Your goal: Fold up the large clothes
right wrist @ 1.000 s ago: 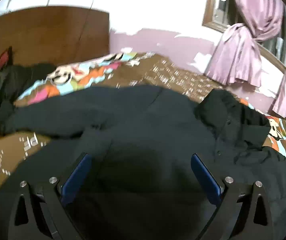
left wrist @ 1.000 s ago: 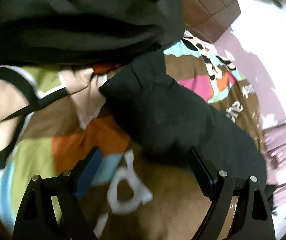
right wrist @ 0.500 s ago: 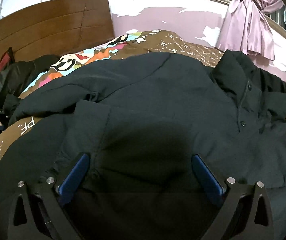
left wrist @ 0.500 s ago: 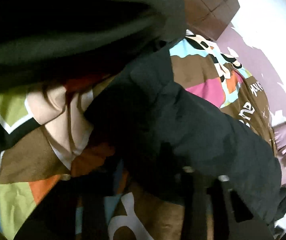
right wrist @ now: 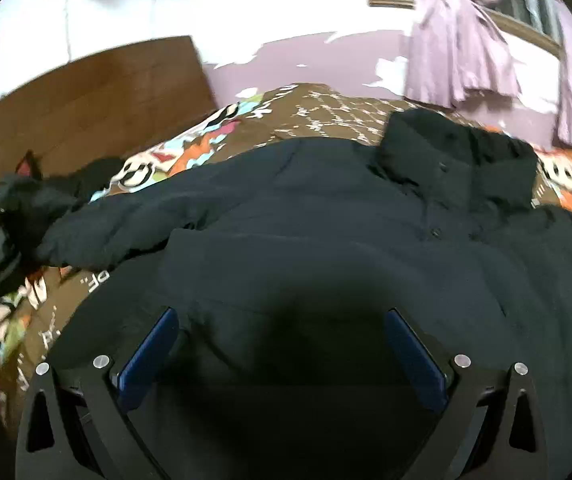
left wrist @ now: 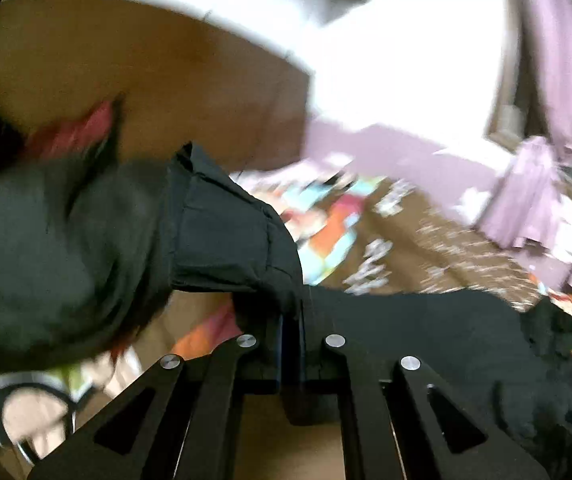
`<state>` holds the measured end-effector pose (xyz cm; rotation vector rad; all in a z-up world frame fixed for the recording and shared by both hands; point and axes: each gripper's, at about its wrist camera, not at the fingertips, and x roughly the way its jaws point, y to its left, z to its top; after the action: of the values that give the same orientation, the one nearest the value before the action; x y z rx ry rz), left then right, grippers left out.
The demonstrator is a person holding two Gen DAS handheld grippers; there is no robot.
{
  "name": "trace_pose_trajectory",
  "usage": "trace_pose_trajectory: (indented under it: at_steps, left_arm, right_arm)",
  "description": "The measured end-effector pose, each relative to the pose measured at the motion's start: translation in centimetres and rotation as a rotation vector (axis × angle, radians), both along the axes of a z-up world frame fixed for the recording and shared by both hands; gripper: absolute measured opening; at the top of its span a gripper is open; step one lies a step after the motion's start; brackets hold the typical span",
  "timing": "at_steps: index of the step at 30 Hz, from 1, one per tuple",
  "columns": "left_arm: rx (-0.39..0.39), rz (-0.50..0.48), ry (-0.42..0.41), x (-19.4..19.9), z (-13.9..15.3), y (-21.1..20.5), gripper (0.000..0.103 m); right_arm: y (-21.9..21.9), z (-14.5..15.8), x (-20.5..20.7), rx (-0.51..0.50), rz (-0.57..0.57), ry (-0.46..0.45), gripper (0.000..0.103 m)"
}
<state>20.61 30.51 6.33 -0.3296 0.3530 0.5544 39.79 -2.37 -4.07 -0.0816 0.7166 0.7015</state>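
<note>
- Jacket [right wrist: 326, 240] is a big dark puffy one, lying front-up across the patterned bedspread [right wrist: 326, 112], collar [right wrist: 458, 160] toward the window side with the purple curtains [right wrist: 458, 60].
- Left gripper [left wrist: 292, 332] has its jaws pressed together, pinching the sleeve cuff [left wrist: 222, 240]; the cuff stands up above the fingers, clear of the bed. That view is smeared, so I'm only fairly sure it's the cuff end and not a fold further up.
- Right gripper [right wrist: 282, 344] is spread wide and hovering low over the jacket's lower front, nothing between the pads.
- If I were doing it: carry that sleeve straight across the chest and lay it flat. Keep the pinch near the cuff edge so the padding doesn't bunch.
- Right one could press the body down so the whole thing doesn't slide along with the sleeve.
- Fabric looks thick and slippery-ish, with snaps [right wrist: 442, 166] down the front. It'll probably spring back unless smoothed.
- There's another dark clothes pile [left wrist: 46, 260] by the wooden headboard [right wrist: 86, 100]; keep the sleeve away from it.
</note>
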Motion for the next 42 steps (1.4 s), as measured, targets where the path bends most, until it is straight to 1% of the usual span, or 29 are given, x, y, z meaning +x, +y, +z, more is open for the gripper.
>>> trace_pose_trajectory:
  at_steps: [1,3,4,6,7,9,10,11,13,15,18,22,23,25,27,29,31,34,35,36,38,41,42]
  left_arm:
    - [0.021,-0.034,-0.019,0.8,0.7,-0.7,0.003]
    - [0.062,-0.136,-0.071,1.4,3.1,-3.6,0.003]
    - [0.08,-0.18,-0.091,2.4,3.7,-4.8,0.003]
    - [0.116,-0.276,-0.119,3.1,5.2,-7.4,0.003]
    - [0.133,-0.339,-0.127,3.6,5.8,-9.1,0.003]
    - [0.145,-0.494,-0.113,4.7,6.5,-12.5,0.003]
    - [0.143,-0.548,-0.105,5.3,6.7,-13.5,0.003]
    - [0.143,-0.623,-0.087,6.0,6.6,-15.1,0.003]
    - [0.15,-0.718,-0.048,7.1,6.1,-17.8,0.003]
    - [0.137,-0.807,0.008,8.5,5.0,-20.6,0.003]
    - [0.126,-0.872,0.094,10.4,2.8,-24.2,0.003]
    - [0.117,-0.921,0.206,12.2,-0.6,-27.9,0.003]
    - [0.12,-0.93,0.237,12.5,-1.5,-28.8,0.003]
    - [0.123,-0.938,0.294,13.5,-3.3,-30.1,0.003]
    - [0.128,-0.94,0.353,14.1,-5.3,-31.4,0.003]
    - [0.14,-0.941,0.396,14.0,-7.6,-31.7,0.003]
    - [0.159,-0.952,0.457,14.0,-9.9,-32.4,0.003]
    - [0.222,-0.957,0.515,13.5,-11.8,-33.3,0.003]
    - [0.247,-0.956,0.521,13.3,-12.4,-33.6,0.003]
    - [0.263,-0.953,0.524,13.3,-12.6,-33.7,0.003]
    - [0.265,-0.953,0.523,13.4,-13.2,-33.5,0.003]
    - [0.277,-0.962,0.518,13.2,-13.5,-33.4,0.004]
    - [0.277,-0.974,0.522,13.3,-13.6,-33.3,0.005]
  right_arm:
    - [-0.5,0.1,0.0,0.014,-0.012,0.009,0.103]
    - [-2.0,0.6,0.0,0.044,-0.049,0.011,0.103]
    - [-2.7,1.0,0.0,0.052,-0.071,0.004,0.103]
    - [-3.9,1.8,0.1,0.058,-0.097,-0.021,0.103]
    - [-4.4,2.3,0.1,0.062,-0.109,-0.034,0.103]
    - [-6.1,3.3,0.3,0.082,-0.148,-0.061,0.103]
    - [-7.0,3.8,0.5,0.1,-0.166,-0.068,0.103]
    - [-7.6,4.1,0.7,0.113,-0.177,-0.07,0.103]
    - [-9.6,4.8,1.3,0.153,-0.209,-0.064,0.103]
    - [-11.4,5.1,1.8,0.193,-0.225,-0.048,0.103]
    - [-14.2,5.2,2.6,0.251,-0.253,-0.019,0.103]
    - [-17.8,4.7,3.6,0.354,-0.272,0.051,0.103]
    - [-18.7,4.3,3.9,0.399,-0.264,0.077,0.103]
    - [-20.5,3.3,4.1,0.533,-0.213,0.141,0.103]
    - [-21.6,2.4,4.0,0.604,-0.192,0.186,0.103]
    - [-22.1,1.6,4.0,0.646,-0.171,0.228,0.103]
    - [-22.1,0.6,4.3,0.681,-0.139,0.3,0.103]
    - [-21.5,-0.8,4.7,0.705,-0.114,0.39,0.103]
    - [-21.1,-1.2,4.7,0.693,-0.118,0.417,0.103]
    - [-20.7,-1.4,4.7,0.66,-0.13,0.429,0.1]
    - [-20.0,-1.5,4.8,0.6,-0.144,0.433,0.093]
    - [-19.0,-1.5,4.4,0.589,-0.122,0.442,0.091]
    - [-18.7,-1.4,4.3,0.588,-0.118,0.442,0.086]
